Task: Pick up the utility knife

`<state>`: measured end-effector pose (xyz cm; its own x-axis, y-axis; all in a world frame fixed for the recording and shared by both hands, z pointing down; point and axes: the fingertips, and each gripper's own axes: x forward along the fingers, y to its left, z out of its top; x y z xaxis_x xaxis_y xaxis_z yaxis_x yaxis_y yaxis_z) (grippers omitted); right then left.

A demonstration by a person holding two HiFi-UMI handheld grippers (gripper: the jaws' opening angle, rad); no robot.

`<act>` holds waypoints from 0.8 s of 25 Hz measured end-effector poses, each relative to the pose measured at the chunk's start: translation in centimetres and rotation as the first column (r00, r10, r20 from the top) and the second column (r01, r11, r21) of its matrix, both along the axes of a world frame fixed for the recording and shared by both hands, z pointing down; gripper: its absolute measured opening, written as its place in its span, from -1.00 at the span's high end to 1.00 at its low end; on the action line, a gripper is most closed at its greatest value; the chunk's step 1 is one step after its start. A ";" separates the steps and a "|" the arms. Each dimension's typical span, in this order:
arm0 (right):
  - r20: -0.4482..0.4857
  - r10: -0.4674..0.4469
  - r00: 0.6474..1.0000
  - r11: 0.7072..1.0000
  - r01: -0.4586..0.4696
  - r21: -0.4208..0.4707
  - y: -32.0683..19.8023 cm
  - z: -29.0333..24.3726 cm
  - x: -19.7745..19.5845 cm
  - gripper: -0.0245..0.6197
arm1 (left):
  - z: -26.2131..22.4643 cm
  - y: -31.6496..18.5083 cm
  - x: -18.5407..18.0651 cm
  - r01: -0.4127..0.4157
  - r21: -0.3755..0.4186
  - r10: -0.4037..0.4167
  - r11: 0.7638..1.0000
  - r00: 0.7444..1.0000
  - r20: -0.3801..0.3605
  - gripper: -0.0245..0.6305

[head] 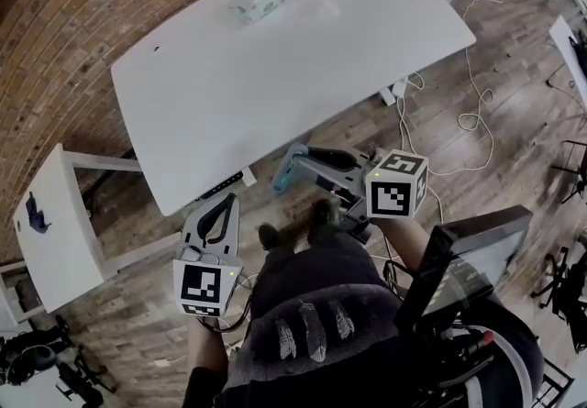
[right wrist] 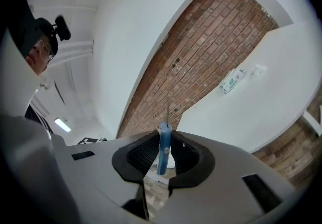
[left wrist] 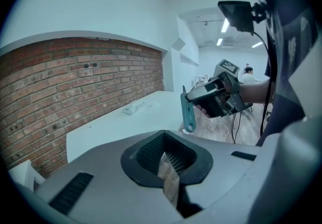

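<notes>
Off the near edge of the table (head: 303,67), toward its left end, the left tool (head: 222,206) hangs with its jaws pressed together and nothing in them, so it plays no part in the hold. Just right of it, also off the table's near edge and above the wooden floor (head: 440,122), the utility knife (head: 286,173) is clear of the table top. It is clamped crosswise in the right tool (right wrist: 163,156), whose jaws are closed narrow on its body. From where I stand the pick-up looks done, and the worry is keeping it. The pads seem to bite only a short stretch of a slim, smooth handle, and much of its length hangs free below the grip. A quick swing of the wrist could let it pivot or slide out and drop by the person's shoes (head: 293,230). What looks like a thin blade (right wrist: 167,111) stands out of the front end, so bringing the empty left tool or a leg close to it would risk a cut. The knife itself is teal-blue, narrow and flat, seen edge-on between the pads, with a rounded tail that has a hole through it.
</notes>
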<state>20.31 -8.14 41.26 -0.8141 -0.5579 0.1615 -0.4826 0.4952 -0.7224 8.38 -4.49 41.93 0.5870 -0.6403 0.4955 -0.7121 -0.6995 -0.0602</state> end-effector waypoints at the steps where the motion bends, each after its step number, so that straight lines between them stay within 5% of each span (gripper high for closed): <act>1: -0.026 0.008 1.000 0.999 -0.007 0.035 0.0 -0.5 -0.5 0.70 | -0.3 0.0 -0.5 0.000 0.010 0.000 1.000 1.000 -0.023 0.93; 7: -0.182 0.072 0.981 0.962 -0.019 0.274 0.8 -4.9 -5.3 0.70 | -4.1 -0.5 -4.0 -0.043 0.117 0.061 0.992 0.986 -0.155 0.94; 12: -0.239 0.106 0.965 0.931 -0.012 0.364 1.6 -7.8 -8.7 0.70 | -7.6 -0.6 -7.5 -0.061 0.207 0.114 0.976 0.961 -0.252 0.93; 20: -0.294 0.179 0.939 0.906 -0.041 0.422 3.5 -9.2 -13.0 0.70 | -6.8 1.2 -12.6 -0.091 0.176 0.147 0.980 0.928 -0.342 0.93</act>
<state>7.32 -4.66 32.09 -0.6861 -0.7133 0.1428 -0.7206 0.6394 -0.2684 -4.25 -3.31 35.09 0.7818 -0.6066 0.1442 -0.6192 -0.7825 0.0651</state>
